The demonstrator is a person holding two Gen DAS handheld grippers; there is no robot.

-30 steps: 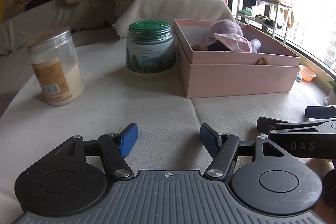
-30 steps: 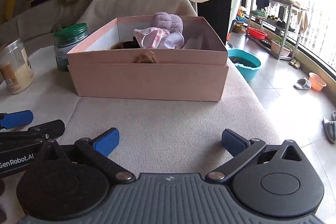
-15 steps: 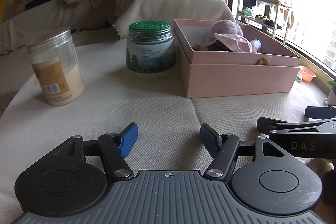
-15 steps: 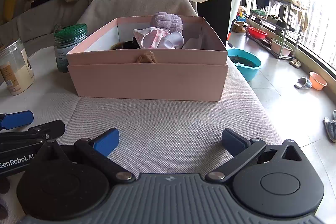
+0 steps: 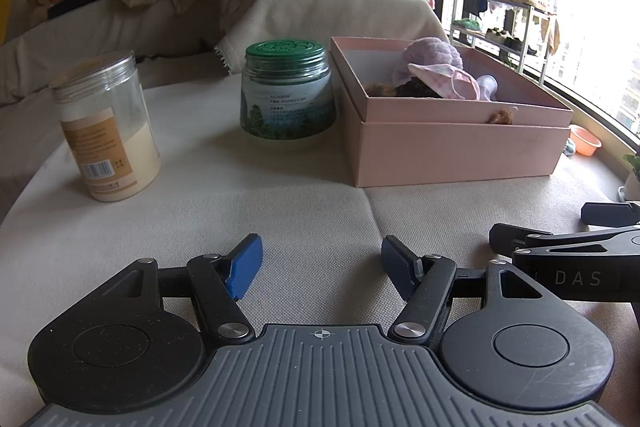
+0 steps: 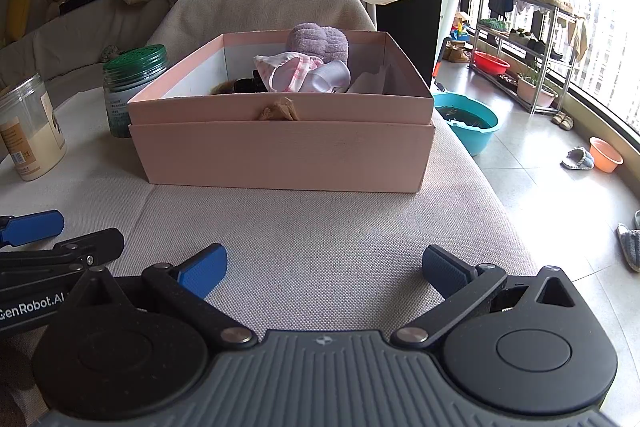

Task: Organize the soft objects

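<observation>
Both grippers are held low over the cushion, left gripper (image 5: 322, 259) and right gripper (image 6: 324, 267), jaws spread wide, nothing gripped. Further back the pink box (image 6: 280, 155) is seen, soft items (image 6: 304, 67) piled inside, a brown piece (image 6: 280, 109) hung over the rim. That piece should probably be tucked in, pinched lightly.

Each view looks forward and downward from low over the cushion (image 5: 320, 203), along its own gripper. The left view faces the box (image 5: 460, 155) at an angle, with two jars (image 5: 286, 103) left of it. The right view faces the box (image 6: 280, 155) head-on, nearer. Both share box, jars and sofa back.
</observation>
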